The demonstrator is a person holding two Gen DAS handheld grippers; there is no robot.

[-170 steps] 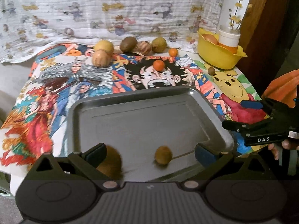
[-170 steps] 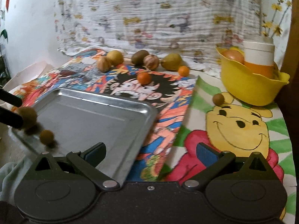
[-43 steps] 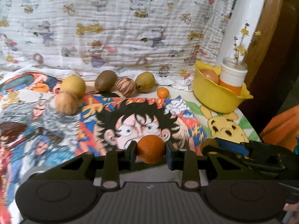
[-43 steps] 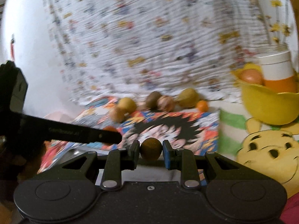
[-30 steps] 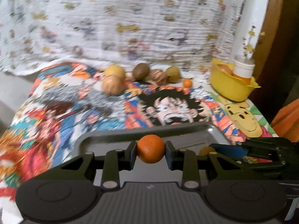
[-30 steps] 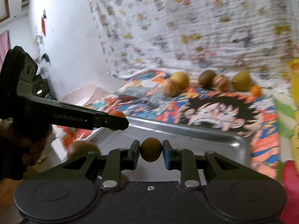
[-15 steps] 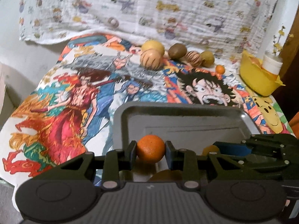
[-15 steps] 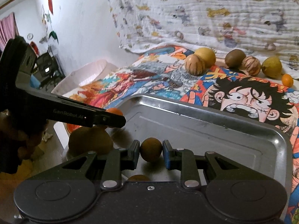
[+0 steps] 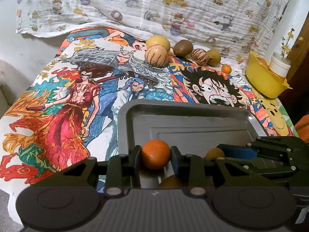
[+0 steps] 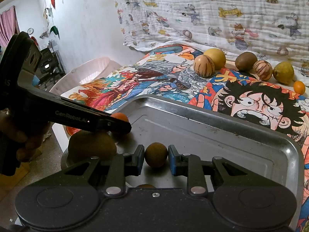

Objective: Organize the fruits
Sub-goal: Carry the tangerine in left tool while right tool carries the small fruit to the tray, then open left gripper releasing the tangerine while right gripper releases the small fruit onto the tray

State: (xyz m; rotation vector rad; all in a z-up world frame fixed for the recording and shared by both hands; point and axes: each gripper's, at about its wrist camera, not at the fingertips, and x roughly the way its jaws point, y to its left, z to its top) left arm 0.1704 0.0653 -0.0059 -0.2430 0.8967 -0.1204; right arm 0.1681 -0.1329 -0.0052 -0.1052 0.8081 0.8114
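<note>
Both fruits, lifted off the cloth, now hang low over the tray (image 9: pixel 193 108). Left gripper (image 9: pixel 156 154) clamps the orange (image 9: pixel 155 153); right gripper (image 10: pixel 156 155) clamps the brown fruit (image 10: pixel 156 154). Release is next.

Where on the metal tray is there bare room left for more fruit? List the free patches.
The metal tray is bare across its middle, far side and right side, up to the rim beside the cartoon cloth. It is crowded at the near left corner: the brown fruit, orange and small brown fruit cluster there between both grippers' fingers.
</note>
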